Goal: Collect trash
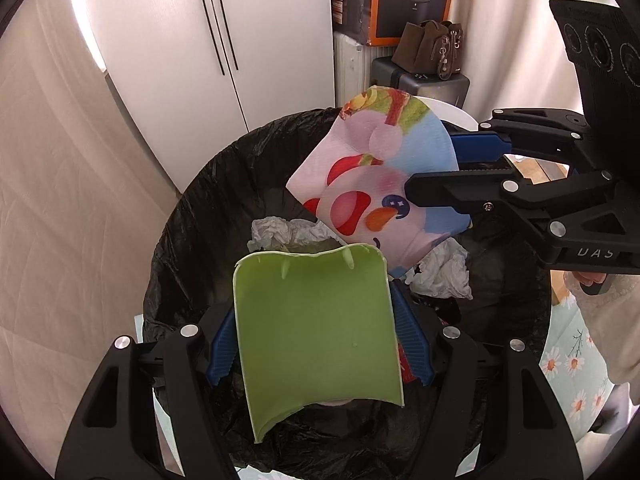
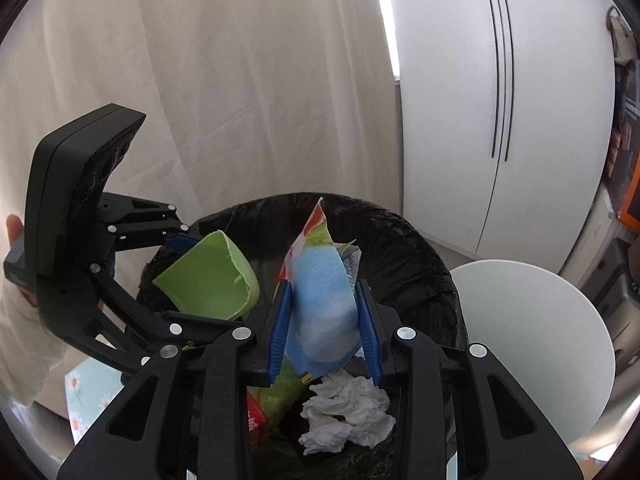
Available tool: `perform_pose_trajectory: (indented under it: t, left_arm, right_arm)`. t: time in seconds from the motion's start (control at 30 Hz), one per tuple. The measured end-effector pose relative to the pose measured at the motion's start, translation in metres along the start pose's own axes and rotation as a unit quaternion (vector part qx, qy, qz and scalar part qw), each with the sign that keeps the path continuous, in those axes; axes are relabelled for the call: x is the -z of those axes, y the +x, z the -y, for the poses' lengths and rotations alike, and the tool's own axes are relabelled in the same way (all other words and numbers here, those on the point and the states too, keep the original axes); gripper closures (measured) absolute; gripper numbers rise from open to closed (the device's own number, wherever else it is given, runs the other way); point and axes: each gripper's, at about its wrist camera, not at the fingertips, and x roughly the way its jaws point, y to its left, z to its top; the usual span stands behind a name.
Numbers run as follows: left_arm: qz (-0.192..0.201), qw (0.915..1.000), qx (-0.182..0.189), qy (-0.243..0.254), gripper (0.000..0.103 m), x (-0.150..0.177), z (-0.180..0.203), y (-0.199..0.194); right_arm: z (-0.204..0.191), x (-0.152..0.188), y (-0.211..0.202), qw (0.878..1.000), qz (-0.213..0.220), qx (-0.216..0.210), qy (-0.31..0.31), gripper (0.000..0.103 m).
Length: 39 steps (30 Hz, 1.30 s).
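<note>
Both grippers hang over the black-lined bin (image 1: 192, 200) for dropping: left gripper (image 1: 316, 336) clamps a broken green plastic piece (image 1: 316, 328), right gripper (image 2: 325, 324) a printed napkin (image 2: 320, 300).

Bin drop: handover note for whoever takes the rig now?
Left tool: shut on the green piece, a torn curved bit of plastic, held over the bin.
Right tool: shut on the printed wrapper, also over the bin mouth, beside the green piece.
Bin: black liner, crumpled tissues and a red-green packet already inside.
Done: both pieces picked up and carried to the bin.
Left: open both tools so the pieces fall in; check they clear the rim. Whether more trash remains elsewhere is not in view.
</note>
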Motion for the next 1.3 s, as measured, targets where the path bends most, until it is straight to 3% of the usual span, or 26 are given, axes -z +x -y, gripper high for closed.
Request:
perform_pose_trajectory:
  t: [0.2, 0.27, 0.33, 0.4, 0.43, 0.53, 1.03, 1.3]
  left_arm:
    - [-0.019, 0.9998, 0.005, -0.007, 0.034, 0.004, -0.008, 0.014]
    - [-0.008, 0.9997, 0.017, -0.017, 0.031, 0.004, -0.011, 0.009]
    - [0.012, 0.9992, 0.019, -0.032, 0.012, 0.007, -0.014, 0.0]
    - [0.031, 0.9984, 0.018, -0.043, 0.011, 0.009, -0.017, -0.011]
    - [0.039, 0.998, 0.013, -0.048, 0.005, 0.012, -0.019, -0.017]
    - [0.057, 0.9959, 0.008, -0.071, 0.006, 0.022, -0.024, -0.034]
    - [0.091, 0.9894, -0.032, -0.109, 0.006, 0.093, 0.005, -0.105]
    - [0.095, 0.9876, -0.009, -0.125, 0.006, 0.134, 0.026, -0.117]
  right_arm:
    - [0.002, 0.003, 0.012, 1.0, -0.021, 0.011, 0.004, 0.07]
    - [0.003, 0.003, 0.013, 1.0, -0.021, 0.014, 0.009, 0.06]
    - [0.002, 0.006, 0.006, 0.999, -0.013, 0.027, 0.014, 0.037]
    - [0.002, 0.007, -0.004, 1.0, -0.004, 0.023, 0.019, 0.033]
    - [0.001, 0.007, -0.009, 0.999, 0.0, 0.027, 0.02, 0.027]
    - [-0.004, 0.009, -0.029, 0.999, 0.016, 0.037, 0.021, 0.018]
    - [-0.047, 0.05, -0.112, 0.998, 0.02, 0.065, 0.015, 0.014]
    - [-0.074, 0.08, -0.149, 0.997, 0.017, 0.075, 0.018, 0.014]
